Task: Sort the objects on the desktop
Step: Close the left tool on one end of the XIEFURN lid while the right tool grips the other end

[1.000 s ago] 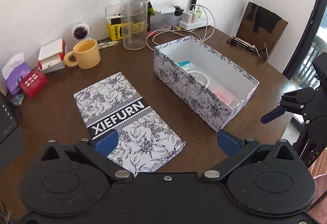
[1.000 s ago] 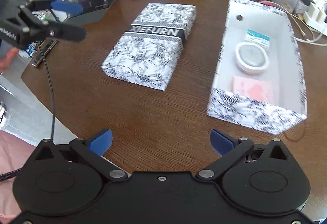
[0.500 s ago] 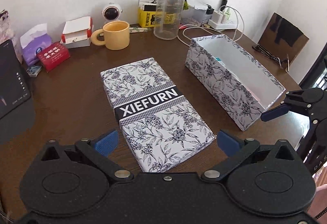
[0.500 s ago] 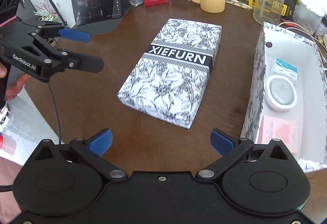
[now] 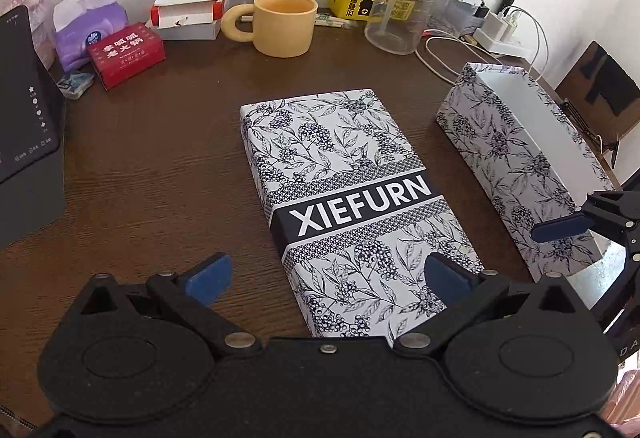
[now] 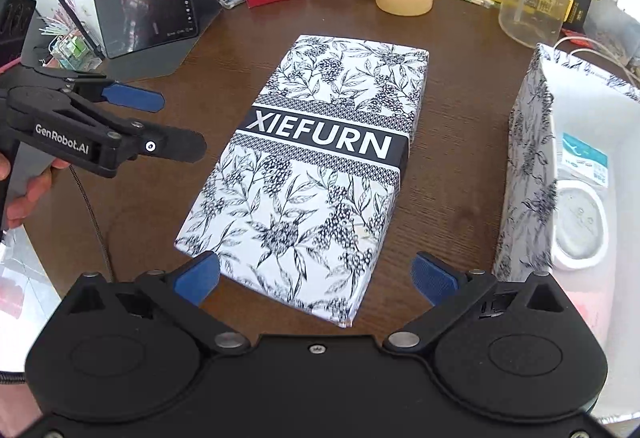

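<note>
- Left wrist view: the left gripper (image 5: 326,274) is hovering with its jaws spread wide and holding nothing, its blue pads flanking the near end of the floral lid (image 5: 352,206), which is lying flat on the table (image 5: 160,166). The open box (image 5: 528,166) is standing just beside it on the right.
- Right wrist view: the right gripper (image 6: 316,274) is likewise gaping wide and empty over the lid's near end. Inside the box, a white round case (image 6: 578,226), a blue-labelled packet (image 6: 586,156) and a pink pad (image 6: 584,310) are lying already.
- Judgement: both tools seem to be lining up on the lid; closing the box would call for pinching its long edges evenly and keeping it level.
</note>
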Motion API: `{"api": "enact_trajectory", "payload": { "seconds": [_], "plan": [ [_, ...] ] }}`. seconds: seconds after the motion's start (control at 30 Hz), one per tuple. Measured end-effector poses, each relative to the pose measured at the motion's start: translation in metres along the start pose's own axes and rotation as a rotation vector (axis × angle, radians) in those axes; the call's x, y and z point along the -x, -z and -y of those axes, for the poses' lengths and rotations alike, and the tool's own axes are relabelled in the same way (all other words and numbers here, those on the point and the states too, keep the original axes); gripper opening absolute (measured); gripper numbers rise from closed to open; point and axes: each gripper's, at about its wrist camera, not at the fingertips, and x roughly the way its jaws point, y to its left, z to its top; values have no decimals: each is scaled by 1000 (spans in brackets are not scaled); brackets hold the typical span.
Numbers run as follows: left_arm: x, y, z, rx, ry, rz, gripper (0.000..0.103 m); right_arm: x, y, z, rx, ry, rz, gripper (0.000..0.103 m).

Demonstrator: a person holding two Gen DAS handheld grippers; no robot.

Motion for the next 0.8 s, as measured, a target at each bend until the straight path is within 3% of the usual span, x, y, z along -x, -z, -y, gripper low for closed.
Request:
{"api": "enact_trajectory", "payload": {
  "seconds": [0.43,0.8],
  "plan": [
    [-62,-31,-30,74,39,-43,103,-51,-26,20,-83,-34,-27,103],
    [-84,-34,-32,106,83,-57,103,-79,-30,31,-138,-31,-37,103]
  ]
}}
